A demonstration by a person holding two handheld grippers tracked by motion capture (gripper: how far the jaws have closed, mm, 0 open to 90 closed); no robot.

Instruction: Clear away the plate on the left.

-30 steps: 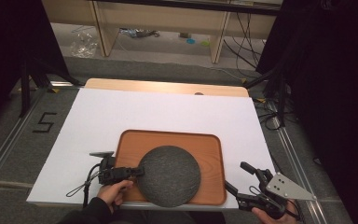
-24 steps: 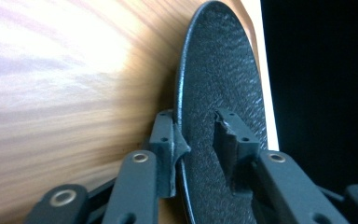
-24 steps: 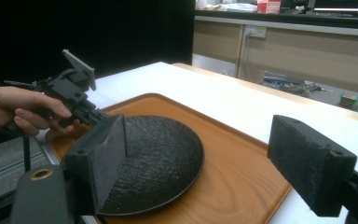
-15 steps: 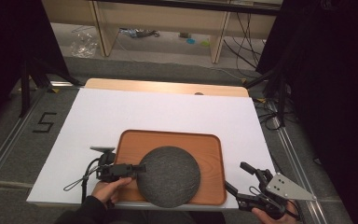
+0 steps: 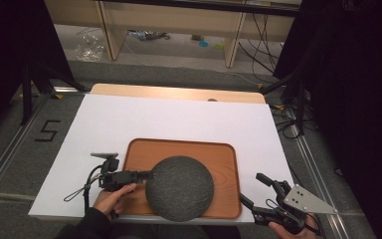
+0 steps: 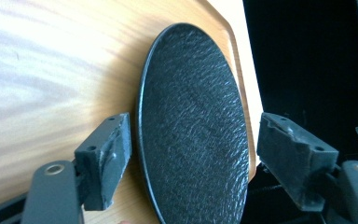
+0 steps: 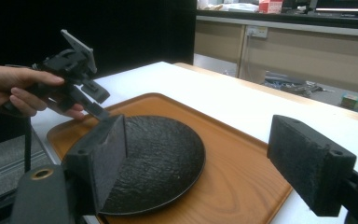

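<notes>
Centrally, white table point(image 5: 179, 119) bears wooden tray point(image 5: 219, 154).

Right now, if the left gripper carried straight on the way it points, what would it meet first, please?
Most likely the dark plate: the left gripper is open with its jaws already either side of the rim, over the wooden tray. Exact depth is unclear.

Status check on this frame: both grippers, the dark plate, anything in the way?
Left hand-held gripper open at the rim of the dark plate, not closed on it. Right hand-held gripper open, off the wooden tray. Plate lies flat on tray. Nothing blocking.
</notes>
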